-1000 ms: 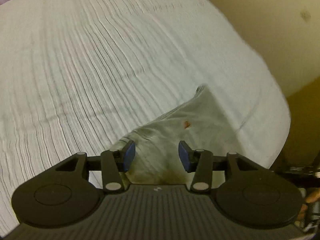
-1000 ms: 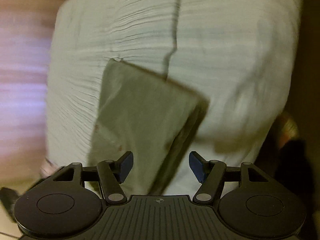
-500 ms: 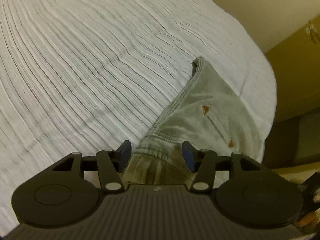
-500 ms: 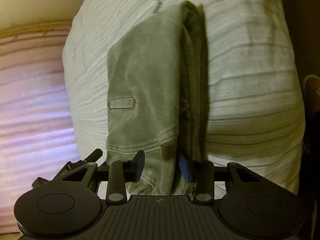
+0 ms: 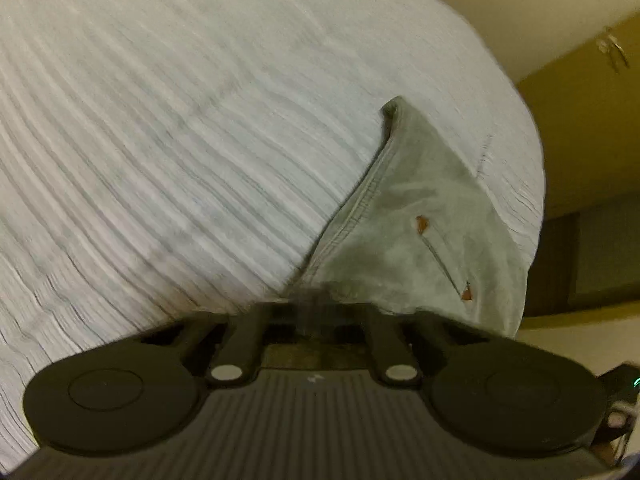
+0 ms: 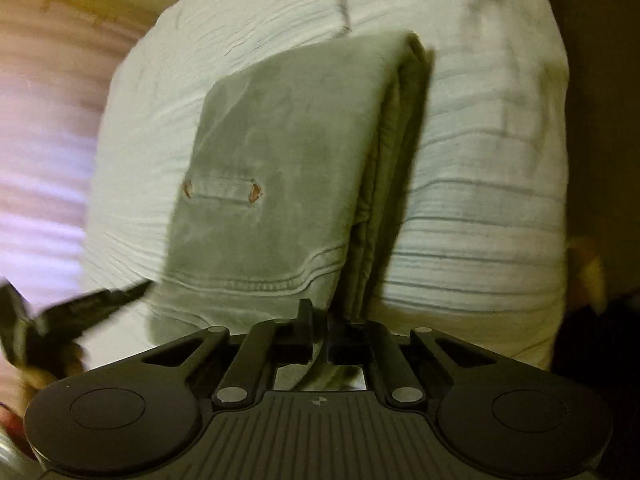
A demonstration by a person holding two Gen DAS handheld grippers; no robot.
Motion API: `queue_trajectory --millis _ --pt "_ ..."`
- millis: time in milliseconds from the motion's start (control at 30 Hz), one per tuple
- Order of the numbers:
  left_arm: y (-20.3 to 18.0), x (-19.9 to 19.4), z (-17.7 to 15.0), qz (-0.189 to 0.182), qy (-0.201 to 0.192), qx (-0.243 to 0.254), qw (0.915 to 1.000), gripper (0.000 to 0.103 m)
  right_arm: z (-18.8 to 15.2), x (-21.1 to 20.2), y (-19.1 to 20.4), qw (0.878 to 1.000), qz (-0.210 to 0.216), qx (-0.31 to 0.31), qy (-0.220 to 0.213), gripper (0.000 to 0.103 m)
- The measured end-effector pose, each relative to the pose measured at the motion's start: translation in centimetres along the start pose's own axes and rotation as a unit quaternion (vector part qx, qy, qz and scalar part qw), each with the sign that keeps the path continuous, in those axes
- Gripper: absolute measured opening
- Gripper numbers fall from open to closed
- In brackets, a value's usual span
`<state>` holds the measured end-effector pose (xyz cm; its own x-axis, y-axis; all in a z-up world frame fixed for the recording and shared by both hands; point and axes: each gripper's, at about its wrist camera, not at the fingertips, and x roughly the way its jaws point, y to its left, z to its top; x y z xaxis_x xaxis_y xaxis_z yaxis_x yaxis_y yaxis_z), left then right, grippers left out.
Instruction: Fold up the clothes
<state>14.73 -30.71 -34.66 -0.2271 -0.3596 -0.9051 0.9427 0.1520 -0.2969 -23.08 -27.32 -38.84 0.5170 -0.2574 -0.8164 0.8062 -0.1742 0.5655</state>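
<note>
both grippers angled down, clamping folded trousers [image 6: 288, 168]

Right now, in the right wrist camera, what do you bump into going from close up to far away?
The right gripper, its fingers shut on the pants' hem → the stitched hem → the pocket slit → the pants' far folded edge → the striped bedspread beyond.

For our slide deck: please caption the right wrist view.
Right gripper jaws shut on the near edge of folded grey-green trousers lying on a striped bedspread.
</note>
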Motion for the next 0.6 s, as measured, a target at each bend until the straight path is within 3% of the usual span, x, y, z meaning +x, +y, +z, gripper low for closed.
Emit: queue_trajectory --millis 67,100,200,267,333,433,467,533,600 --pt "-0.1 -0.2 -0.5 0.050 -0.011 0.053 0.9973 0.000 0.0 0.5 0.6 1.000 -0.014 -0.020 -0.002 0.004" --pt "0.4 -0.1 -0.6 0.042 -0.008 0.046 0.9980 0.000 0.1 0.8 0.7 1.000 -0.015 -0.025 0.000 0.004" --pt "2.5 -0.4 -0.6 -0.022 -0.003 -0.053 0.9984 0.001 0.5 0.9 0.2 1.000 -0.002 -0.010 0.007 0.005" --pt "3.2 -0.8 -0.4 -0.066 -0.010 -0.103 0.9924 0.016 0.7 0.6 -0.3 1.000 0.009 0.010 0.014 0.006" --pt "3.4 -0.7 0.1 -0.100 -0.012 -0.130 0.9864 0.047 1.0 0.1 -0.7 0.999 0.018 0.024 0.018 0.008" --pt "2.3 0.7 1.3 -0.112 0.014 -0.110 0.9875 0.053 1.2 -2.2 -1.1 0.999 0.022 0.018 -0.017 0.043" --pt "1.9 1.3 1.5 -0.111 0.023 -0.100 0.9885 0.054 1.5 -3.1 -1.2 0.999 0.021 0.016 -0.038 0.063" --pt "1.4 2.5 1.8 -0.112 0.038 -0.083 0.9895 0.055 2.2 -3.9 -1.7 0.997 0.027 0.018 -0.066 0.064" --pt "0.8 3.7 2.2 -0.112 0.053 -0.066 0.9900 0.055 3.0 -3.3 -2.4 0.997 0.033 0.039 -0.060 0.063"
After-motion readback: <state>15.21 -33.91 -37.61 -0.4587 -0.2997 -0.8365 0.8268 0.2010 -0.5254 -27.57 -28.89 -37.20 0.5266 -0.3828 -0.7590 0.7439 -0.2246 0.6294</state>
